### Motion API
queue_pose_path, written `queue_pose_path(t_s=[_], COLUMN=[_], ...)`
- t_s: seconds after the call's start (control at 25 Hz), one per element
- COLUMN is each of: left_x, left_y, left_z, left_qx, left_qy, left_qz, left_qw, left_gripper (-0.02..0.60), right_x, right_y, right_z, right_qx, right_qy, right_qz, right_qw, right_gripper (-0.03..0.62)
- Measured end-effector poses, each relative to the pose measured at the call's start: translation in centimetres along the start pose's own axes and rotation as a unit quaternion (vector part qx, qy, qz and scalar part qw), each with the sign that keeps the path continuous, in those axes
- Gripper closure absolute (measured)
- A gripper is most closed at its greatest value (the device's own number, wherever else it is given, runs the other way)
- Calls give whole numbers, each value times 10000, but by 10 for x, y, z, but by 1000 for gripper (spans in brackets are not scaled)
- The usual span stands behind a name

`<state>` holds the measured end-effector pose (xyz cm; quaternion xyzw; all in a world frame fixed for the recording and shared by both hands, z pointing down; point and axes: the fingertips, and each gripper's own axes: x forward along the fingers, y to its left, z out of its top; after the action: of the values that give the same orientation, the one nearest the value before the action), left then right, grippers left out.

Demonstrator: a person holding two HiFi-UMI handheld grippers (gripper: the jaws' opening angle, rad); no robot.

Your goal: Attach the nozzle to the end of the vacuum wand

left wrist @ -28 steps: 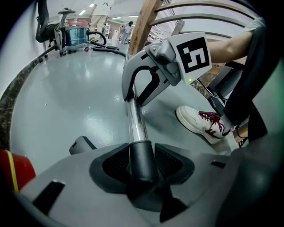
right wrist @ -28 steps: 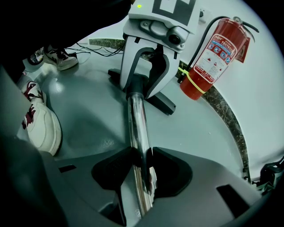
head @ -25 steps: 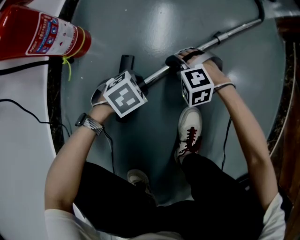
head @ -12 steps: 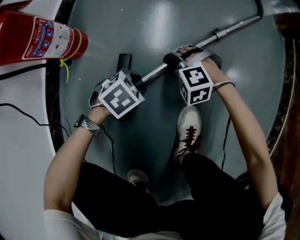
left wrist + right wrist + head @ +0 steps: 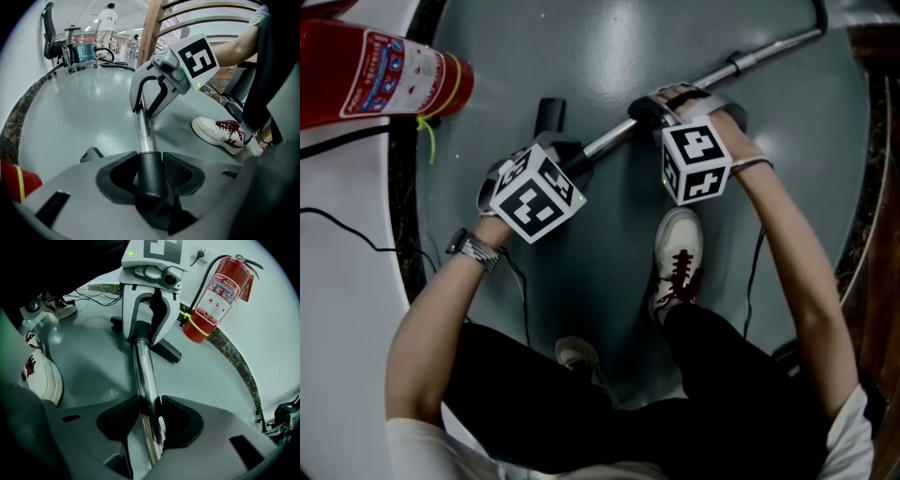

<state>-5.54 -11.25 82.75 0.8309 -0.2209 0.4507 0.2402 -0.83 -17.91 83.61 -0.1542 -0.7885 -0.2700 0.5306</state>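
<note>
Left tool (image 5: 151, 172) tightens on the nozzle (image 5: 549, 114) at the wand's (image 5: 144, 133) lower end

Its jaws have just been closing and now pinch the nozzle's dark neck, which sleeves over the wand's tip. Further up the wand, the right tool (image 5: 149, 420) is clenched on the chrome tube. The joint looks mated, so probably only a last firm push along the wand remains.
</note>
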Motion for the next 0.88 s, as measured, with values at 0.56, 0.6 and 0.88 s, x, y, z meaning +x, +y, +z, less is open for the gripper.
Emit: queue_pose_path(t_s=[0.56, 0.6, 0.88], left_x=[7, 8, 16], left_y=[3, 1, -4], left_z=[1, 1, -3], left_qx=[-117, -104, -39], left_qy=[62, 75, 118], left_qz=[91, 50, -122], left_qw=[9999, 9999, 9998], left_gripper=[411, 410, 403], right_x=[5, 6, 10], right_y=[2, 4, 9], right_z=[-3, -3, -3], right_qx=[118, 114, 89], right_qy=[72, 69, 100], right_qz=[-27, -21, -8], right_qw=[9999, 9999, 9999], right_gripper=[433, 433, 431])
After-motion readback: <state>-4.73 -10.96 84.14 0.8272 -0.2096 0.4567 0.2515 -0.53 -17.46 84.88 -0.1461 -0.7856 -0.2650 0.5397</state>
